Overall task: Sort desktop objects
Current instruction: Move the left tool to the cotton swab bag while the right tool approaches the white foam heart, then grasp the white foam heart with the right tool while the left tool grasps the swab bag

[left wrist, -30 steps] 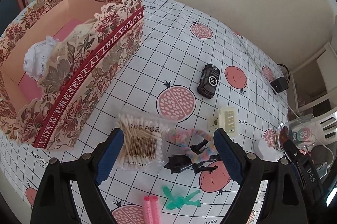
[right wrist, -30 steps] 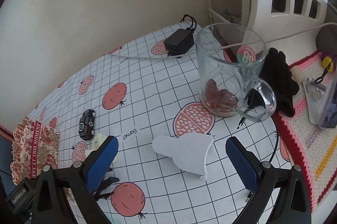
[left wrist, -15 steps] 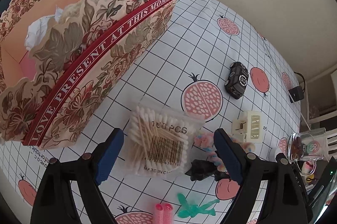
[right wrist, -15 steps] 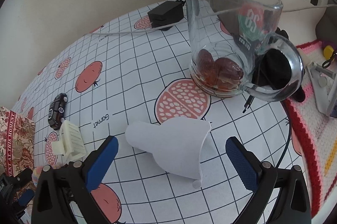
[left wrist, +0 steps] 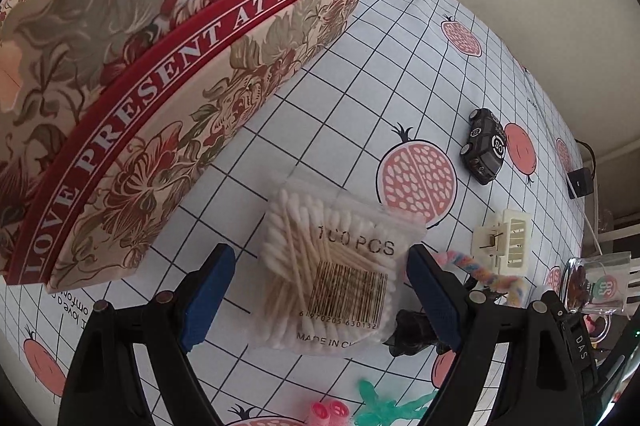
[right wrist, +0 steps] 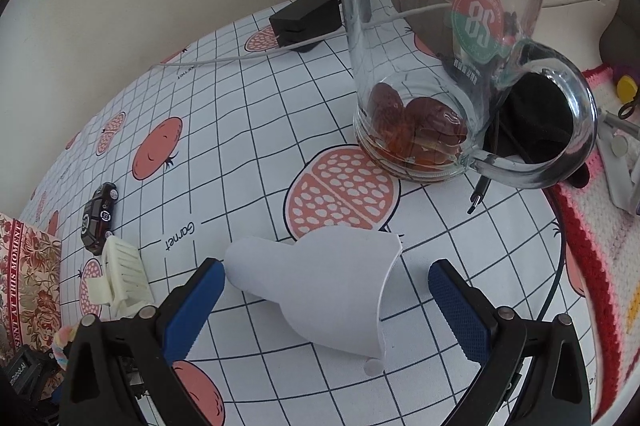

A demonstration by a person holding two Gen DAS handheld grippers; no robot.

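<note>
A clear bag of cotton swabs (left wrist: 332, 266) lies on the gridded tablecloth, between the fingers of my open left gripper (left wrist: 320, 286); neither pad touches it. The floral gift box (left wrist: 160, 66) stands close on the left. My right gripper (right wrist: 324, 300) is open around a flattened white paper cone (right wrist: 332, 290) lying on the cloth. A glass mug (right wrist: 432, 74) holding red dates stands just beyond it.
A black toy car (left wrist: 484, 150), a cream hair clip (left wrist: 504, 238), a pastel twisted hair tie (left wrist: 484, 270), a black clip, pink rollers (left wrist: 328, 410) and a green clip (left wrist: 384, 406) lie nearby. A black charger (right wrist: 304, 18) lies at the back; a crocheted mat (right wrist: 600, 266) lies on the right.
Both grippers have moved forward and down. The left one now straddles the swab bag near the box; the right one now straddles the paper cone, closer to the mug.
</note>
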